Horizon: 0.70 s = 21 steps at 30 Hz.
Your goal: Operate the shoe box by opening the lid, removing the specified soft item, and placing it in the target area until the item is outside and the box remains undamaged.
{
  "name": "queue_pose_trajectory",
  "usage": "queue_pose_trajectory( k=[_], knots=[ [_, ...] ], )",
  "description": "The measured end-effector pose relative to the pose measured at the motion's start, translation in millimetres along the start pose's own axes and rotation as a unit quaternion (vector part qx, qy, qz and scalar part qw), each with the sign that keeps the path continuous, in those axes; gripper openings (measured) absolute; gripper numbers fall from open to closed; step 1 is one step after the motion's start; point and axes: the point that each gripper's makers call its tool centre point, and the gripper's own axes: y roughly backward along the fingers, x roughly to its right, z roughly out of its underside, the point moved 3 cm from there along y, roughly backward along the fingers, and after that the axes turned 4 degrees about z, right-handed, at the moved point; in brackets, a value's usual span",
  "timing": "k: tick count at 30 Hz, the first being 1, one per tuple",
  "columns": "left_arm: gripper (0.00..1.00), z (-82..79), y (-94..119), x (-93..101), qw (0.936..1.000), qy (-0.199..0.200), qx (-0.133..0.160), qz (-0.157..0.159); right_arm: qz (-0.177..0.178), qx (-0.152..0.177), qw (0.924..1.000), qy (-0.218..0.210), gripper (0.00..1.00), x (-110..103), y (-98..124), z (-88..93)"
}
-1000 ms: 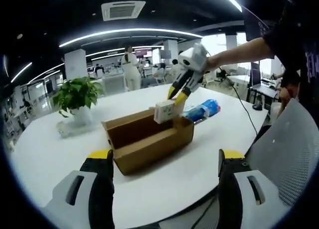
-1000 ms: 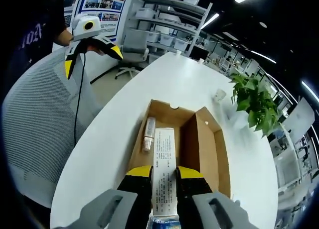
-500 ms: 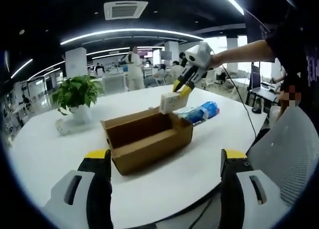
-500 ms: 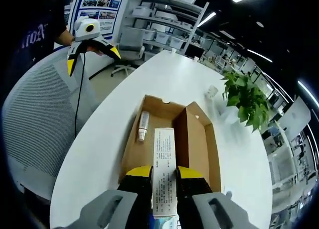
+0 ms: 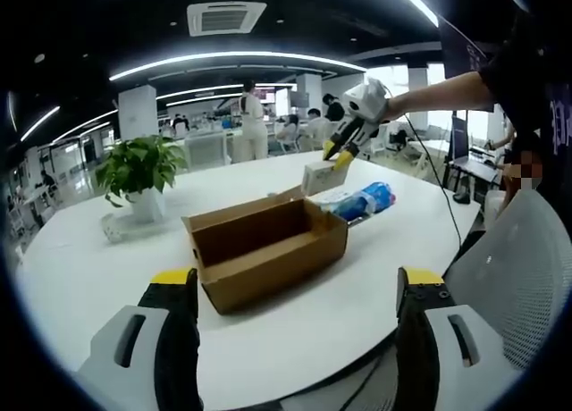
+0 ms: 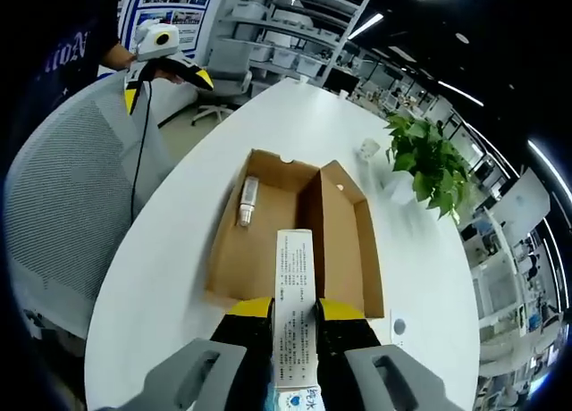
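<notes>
Nearest me in the right gripper view, my right hand-held gripper point(image 6: 295, 326) has its jaws closed on a long white carton point(image 6: 293, 311), gripped by its near end so most of its length juts forward, lifted clear above the shoe box point(image 6: 295, 241). That overhang is my first worry: with so short a bite, the carton could pivot or slip out as I swing it, and fall back into the box or onto its rim. Just under the jaws a blue-and-white pack point(image 6: 295, 398) peeks out; if I lower here I may land on it, not on bare table point(image 6: 170, 250).

The box sits open near the table edge beside the chair, flap standing up along its middle, and a small tube point(image 6: 245, 202) lies inside. A low pass could catch that flap and crease the cardboard.

My left hand-held gripper point(image 5: 290, 290) hangs wide open and empty off the table edge, short of the box, so nothing steadies the box if it gets knocked.

Beyond, a potted plant point(image 6: 427, 156) stands toward the far edge.
</notes>
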Motion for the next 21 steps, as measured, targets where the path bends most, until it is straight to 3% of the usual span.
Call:
queue_pose_trajectory(
  k=[21],
  knots=[
    [0.88, -0.8, 0.3, -3.8, 0.9999, 0.009, 0.006, -0.006, 0.021, -0.045, 0.9983, -0.028, 0.13, 26.6, 5.8, 61.9]
  ],
)
